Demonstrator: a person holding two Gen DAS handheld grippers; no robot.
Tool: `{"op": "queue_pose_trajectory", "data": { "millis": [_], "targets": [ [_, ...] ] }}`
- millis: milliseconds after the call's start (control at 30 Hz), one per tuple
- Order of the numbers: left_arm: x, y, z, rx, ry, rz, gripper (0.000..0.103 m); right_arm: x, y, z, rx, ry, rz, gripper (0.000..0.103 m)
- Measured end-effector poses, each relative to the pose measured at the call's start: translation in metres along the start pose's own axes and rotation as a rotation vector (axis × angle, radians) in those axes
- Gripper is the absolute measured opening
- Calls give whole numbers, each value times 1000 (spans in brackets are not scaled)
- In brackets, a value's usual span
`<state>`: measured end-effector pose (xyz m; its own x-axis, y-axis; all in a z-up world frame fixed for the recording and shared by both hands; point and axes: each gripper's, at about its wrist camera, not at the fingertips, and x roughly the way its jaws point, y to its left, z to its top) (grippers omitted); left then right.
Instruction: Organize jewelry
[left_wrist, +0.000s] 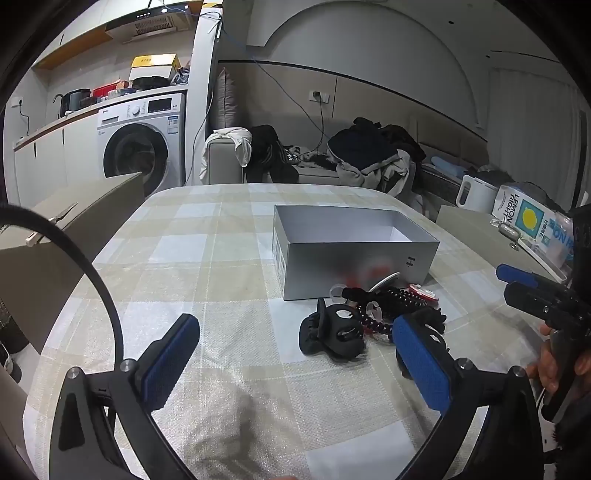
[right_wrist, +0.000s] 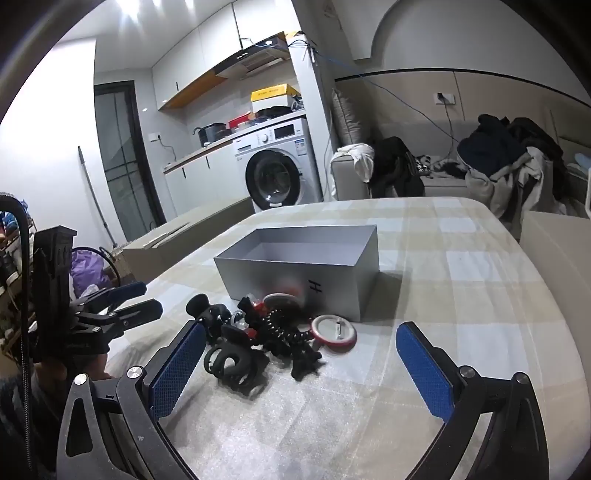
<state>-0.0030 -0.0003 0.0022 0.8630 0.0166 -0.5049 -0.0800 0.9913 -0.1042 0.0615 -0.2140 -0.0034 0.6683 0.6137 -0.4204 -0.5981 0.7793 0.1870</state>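
Both views are pretty dim and cool-toned, typical indoor evening light. The brightest spot is blown-out glare on the ceiling at the top left of the right wrist view. Heavy fisheye warp in both: walls and cabinets bow, and the corners go to black vignette. Shadows are soft; there's a murky smudge of shadow on the counter (left_wrist: 236, 369) low in the left wrist view. The front of the grey box (left_wrist: 354, 269) has a blurry reddish smear, looks like a reflection. Focus is decent mid-frame, noisier toward the edges.
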Motion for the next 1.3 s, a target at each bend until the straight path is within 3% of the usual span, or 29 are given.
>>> {"op": "queue_pose_trajectory", "data": {
  "millis": [300,367,433,1300],
  "targets": [
    [10,1,-1,-14,24,-5,102,1,0,-1,0,8,7,103],
    [9,2,-2,-20,25,-4,102,-1,16,-6,-7,8,1,103],
    [10,3,-2,-27,30,-7,102,-2,1,-1,15,12,19,103],
    [8,5,-1,-25,31,-8,102,-2,1,-3,14,18,16,103]
  ]
}}
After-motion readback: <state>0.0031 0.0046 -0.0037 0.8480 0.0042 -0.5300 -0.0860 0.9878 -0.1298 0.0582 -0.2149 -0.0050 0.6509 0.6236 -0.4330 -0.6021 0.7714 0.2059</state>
